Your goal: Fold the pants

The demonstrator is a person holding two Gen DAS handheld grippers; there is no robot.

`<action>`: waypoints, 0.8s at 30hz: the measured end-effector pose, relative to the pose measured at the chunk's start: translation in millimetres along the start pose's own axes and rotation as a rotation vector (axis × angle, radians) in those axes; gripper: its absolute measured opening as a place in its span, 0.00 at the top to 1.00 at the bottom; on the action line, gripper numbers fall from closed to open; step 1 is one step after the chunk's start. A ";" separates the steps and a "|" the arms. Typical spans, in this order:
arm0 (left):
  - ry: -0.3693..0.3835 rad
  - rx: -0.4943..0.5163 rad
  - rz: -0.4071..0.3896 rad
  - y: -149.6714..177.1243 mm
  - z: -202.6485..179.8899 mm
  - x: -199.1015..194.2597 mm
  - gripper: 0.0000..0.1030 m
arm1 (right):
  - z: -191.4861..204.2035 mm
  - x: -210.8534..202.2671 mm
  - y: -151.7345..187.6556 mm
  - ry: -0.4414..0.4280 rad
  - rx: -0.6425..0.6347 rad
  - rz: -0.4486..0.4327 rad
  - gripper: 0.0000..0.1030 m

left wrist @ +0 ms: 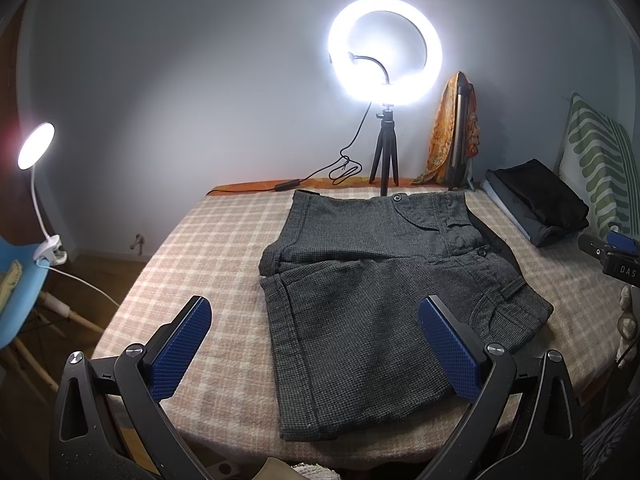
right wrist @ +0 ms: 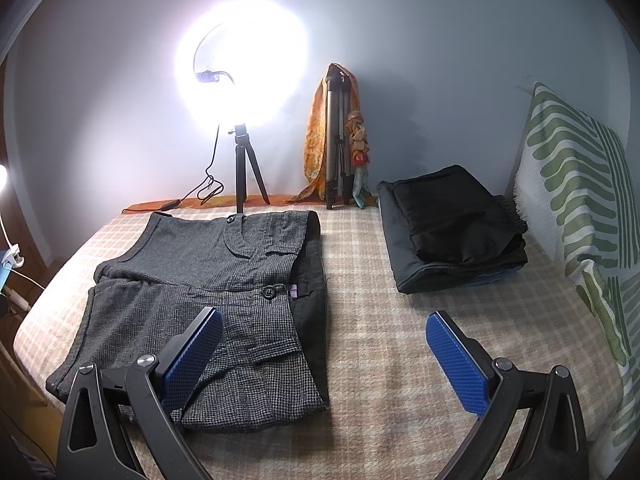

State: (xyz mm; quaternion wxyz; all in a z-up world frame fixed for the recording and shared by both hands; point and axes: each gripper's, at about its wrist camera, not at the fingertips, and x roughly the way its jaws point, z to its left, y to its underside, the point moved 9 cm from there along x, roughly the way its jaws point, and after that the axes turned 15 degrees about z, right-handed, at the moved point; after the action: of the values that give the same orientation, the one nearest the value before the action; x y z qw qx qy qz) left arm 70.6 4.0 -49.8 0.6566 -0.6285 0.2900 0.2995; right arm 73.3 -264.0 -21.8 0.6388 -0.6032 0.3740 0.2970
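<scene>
A pair of dark grey houndstooth short pants (left wrist: pixel 372 292) lies spread flat on the checked blanket (left wrist: pixel 192 248), both legs pointing left, waistband to the right. It also shows in the right wrist view (right wrist: pixel 208 288). My left gripper (left wrist: pixel 316 344) is open and empty, above the near leg, with blue pads (left wrist: pixel 180 356). My right gripper (right wrist: pixel 324 364) is open and empty, above the waistband end of the near leg; its left pad (right wrist: pixel 192 360) is over the cloth. The right gripper's body (left wrist: pixel 612 252) shows at the left wrist view's right edge.
A ring light on a tripod (left wrist: pixel 384 52) stands at the far edge. A folded tripod draped with orange cloth (right wrist: pixel 336 140) leans on the wall. A stack of folded dark clothes (right wrist: pixel 452 224) lies far right. A striped pillow (right wrist: pixel 580 200) leans at right. A clip lamp (left wrist: pixel 36 148) and blue chair (left wrist: pixel 20 292) stand left.
</scene>
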 end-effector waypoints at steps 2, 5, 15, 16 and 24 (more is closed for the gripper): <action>-0.007 0.004 0.001 1.0 0.1 1.4 0.00 | -0.2 -0.1 0.4 -0.002 -0.002 0.001 0.00; -0.014 0.014 0.011 3.0 0.0 5.4 0.00 | -0.1 0.1 0.8 -0.007 -0.008 0.005 0.00; -0.013 0.095 -0.032 4.7 10.0 16.6 0.01 | 3.1 3.7 9.4 -0.090 -0.049 -0.005 0.00; -0.010 0.123 -0.042 5.5 10.7 17.9 0.01 | 4.5 5.6 11.0 -0.097 -0.055 0.002 0.00; 0.072 0.201 -0.023 24.2 20.5 23.9 0.15 | 23.8 24.2 33.5 -0.124 -0.204 0.039 0.04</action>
State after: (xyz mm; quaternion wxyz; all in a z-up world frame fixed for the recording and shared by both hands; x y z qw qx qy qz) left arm 68.0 25.9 -82.8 0.7090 -0.5729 0.3347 0.2387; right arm 61.5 -238.9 -60.6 0.5900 -0.6383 0.3132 0.3826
